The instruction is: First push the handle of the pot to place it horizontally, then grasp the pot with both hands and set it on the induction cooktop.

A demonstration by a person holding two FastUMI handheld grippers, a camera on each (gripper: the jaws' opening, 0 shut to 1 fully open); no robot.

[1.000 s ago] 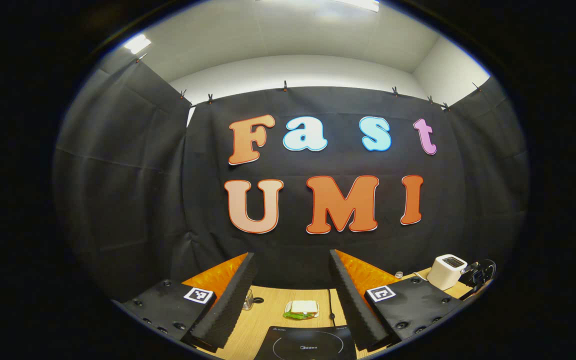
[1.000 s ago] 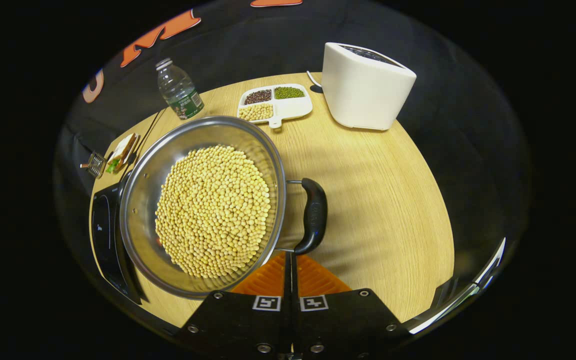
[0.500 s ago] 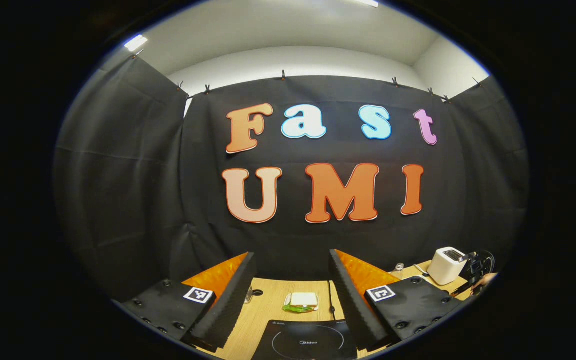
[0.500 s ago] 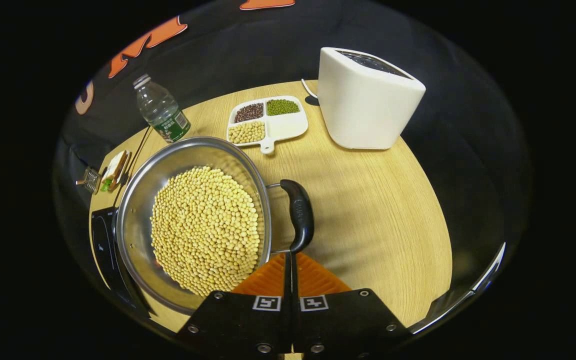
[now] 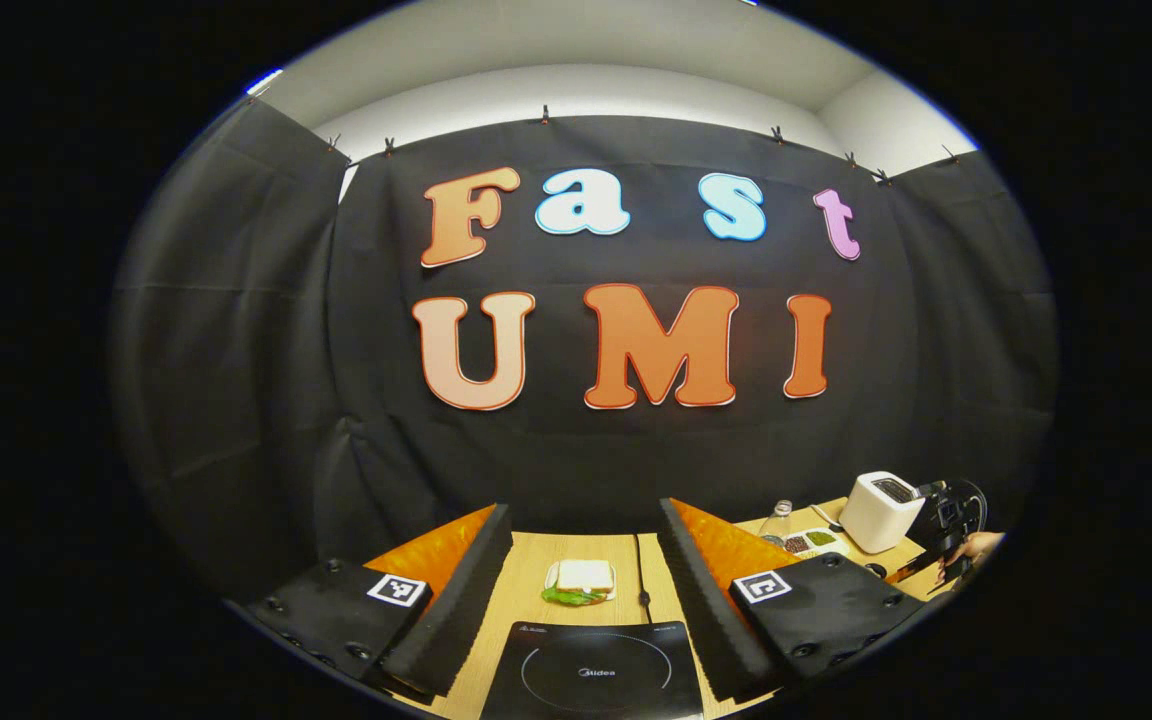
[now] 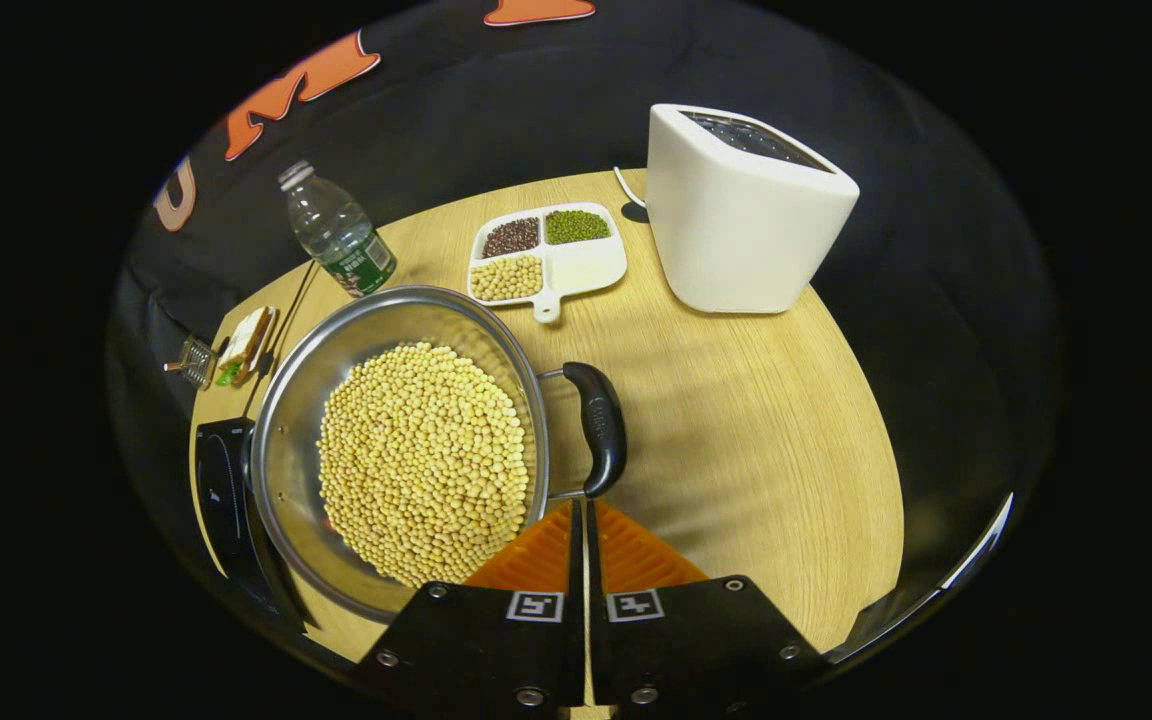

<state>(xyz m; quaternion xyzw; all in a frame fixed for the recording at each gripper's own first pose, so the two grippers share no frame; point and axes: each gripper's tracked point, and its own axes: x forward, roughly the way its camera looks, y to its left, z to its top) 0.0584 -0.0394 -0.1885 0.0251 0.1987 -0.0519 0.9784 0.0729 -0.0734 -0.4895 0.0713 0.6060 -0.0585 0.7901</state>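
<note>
In the right gripper view a steel pot [image 6: 288, 450] full of yellow soybeans [image 6: 421, 460] stands on the wooden table [image 6: 756, 440]. Its black side handle [image 6: 601, 435] points toward me. My right gripper [image 6: 581, 505] is shut, its tips right at the handle's near end, with nothing between the fingers. The black induction cooktop [image 6: 221, 500] lies to the left, partly hidden behind the pot. In the left gripper view my left gripper [image 5: 584, 510] is open above the cooktop [image 5: 591, 680]. The right gripper [image 5: 951, 520] and a hand [image 5: 981, 545] show far right.
A white toaster [image 6: 746, 215], a divided tray of beans [image 6: 546, 255] and a water bottle [image 6: 336, 235] stand behind the pot. A sandwich [image 6: 246, 345] and a small metal clip [image 6: 194, 360] lie at the far left. The sandwich [image 5: 581, 580] sits beyond the cooktop.
The left gripper has tipped downward, so more of the cooktop and table shows. The right gripper stays shut by the pot handle; its view has shifted slightly.
</note>
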